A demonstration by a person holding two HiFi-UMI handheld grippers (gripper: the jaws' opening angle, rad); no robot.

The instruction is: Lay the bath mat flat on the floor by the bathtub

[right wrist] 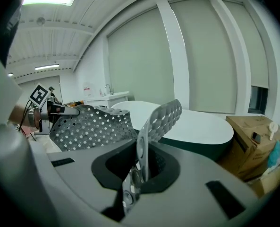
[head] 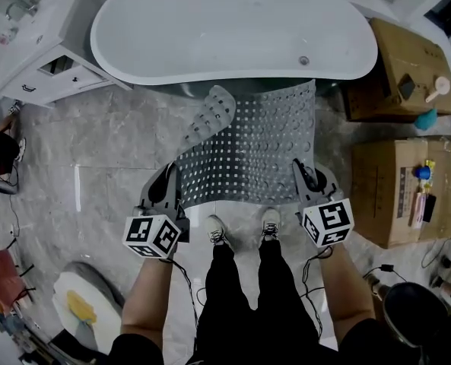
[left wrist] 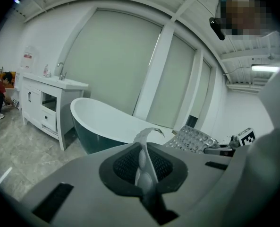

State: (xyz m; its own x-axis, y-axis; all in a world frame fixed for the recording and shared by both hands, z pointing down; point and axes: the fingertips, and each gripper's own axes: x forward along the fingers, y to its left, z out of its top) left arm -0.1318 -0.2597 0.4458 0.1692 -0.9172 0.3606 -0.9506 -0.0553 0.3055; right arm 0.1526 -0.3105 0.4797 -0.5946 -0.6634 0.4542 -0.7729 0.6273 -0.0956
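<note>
Grey perforated bath mat (head: pixel 248 147) sags, far corner curled, pinched by left tongs (head: pixel 172 179) and right tongs (head: pixel 304 178)

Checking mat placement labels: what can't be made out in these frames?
- Head view: the bath mat's far edge meets the bathtub rim overhang, so contact with the floor there is hidden.
- Left gripper view: the left gripper's own body blocks the floor and most of the mat.
- Head view: small items on the cardboard boxes are too small to identify.
</note>
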